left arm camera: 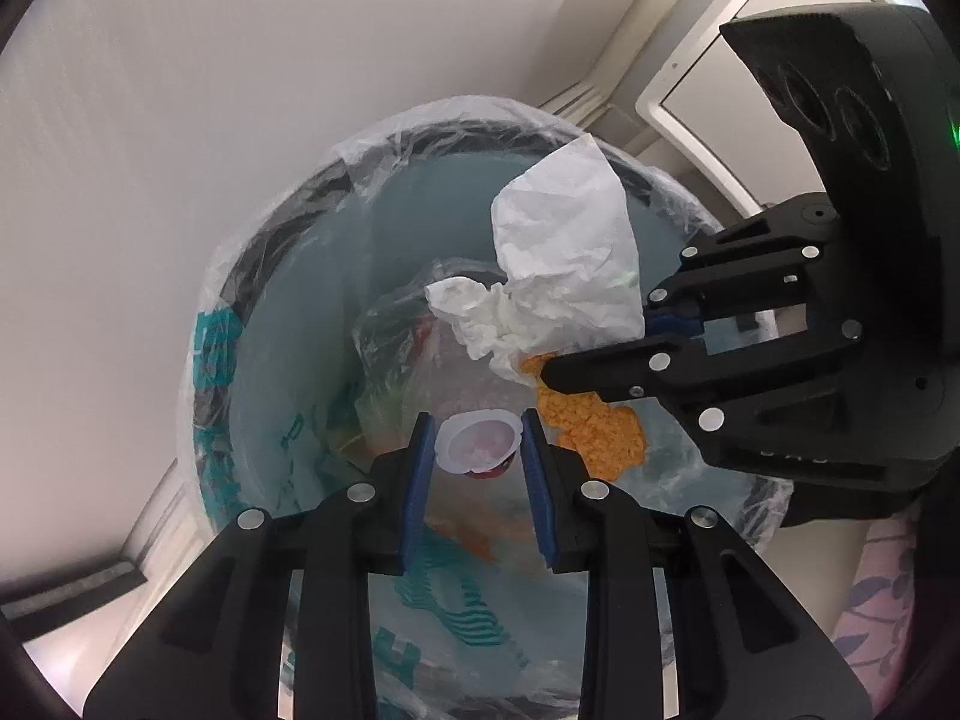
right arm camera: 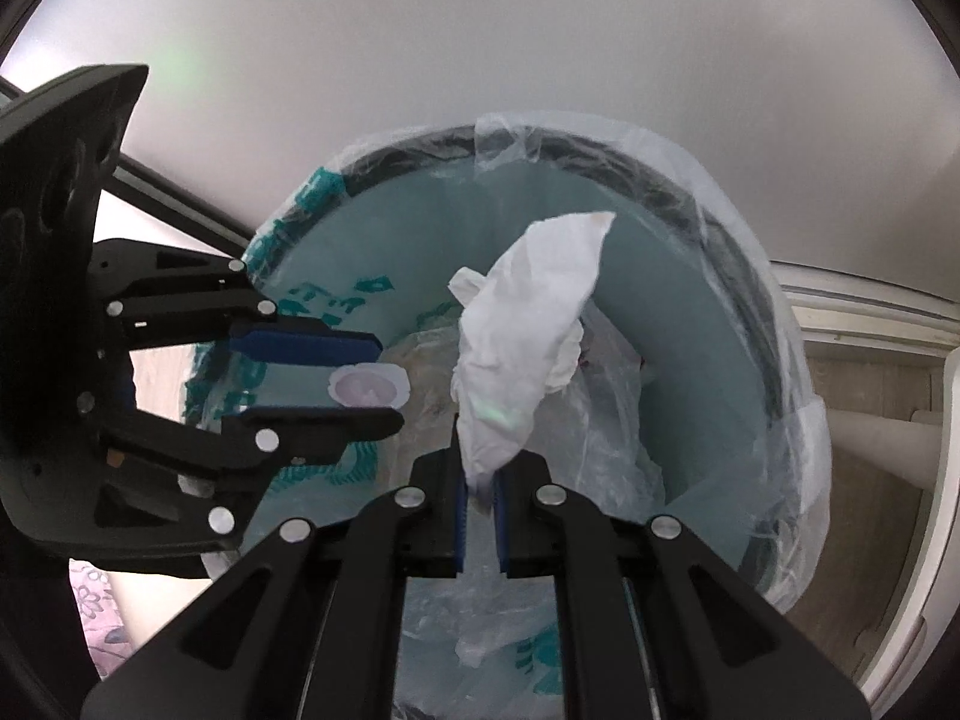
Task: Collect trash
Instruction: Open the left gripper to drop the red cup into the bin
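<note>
A round bin lined with a clear and teal plastic bag (left arm camera: 216, 360) (right arm camera: 774, 360) lies below both grippers. My left gripper (left arm camera: 478, 427) is over the bin mouth, its blue pads touching the rim of a small clear plastic cup (left arm camera: 478, 441) on both sides; the cup also shows in the right wrist view (right arm camera: 369, 387) between the left gripper's fingers (right arm camera: 378, 378). My right gripper (right arm camera: 480, 483) is shut on a crumpled white tissue (right arm camera: 528, 336) held above the bin; the tissue (left arm camera: 564, 270) and the right gripper (left arm camera: 594, 354) show in the left wrist view.
Inside the bin lie crumpled clear plastic (right arm camera: 606, 414) and an orange crumbly mass (left arm camera: 600, 426). A white wall (left arm camera: 180, 90) is behind the bin. White furniture edges (right arm camera: 870, 324) stand to the right. A floral sleeve (left arm camera: 870, 588) is at the lower right.
</note>
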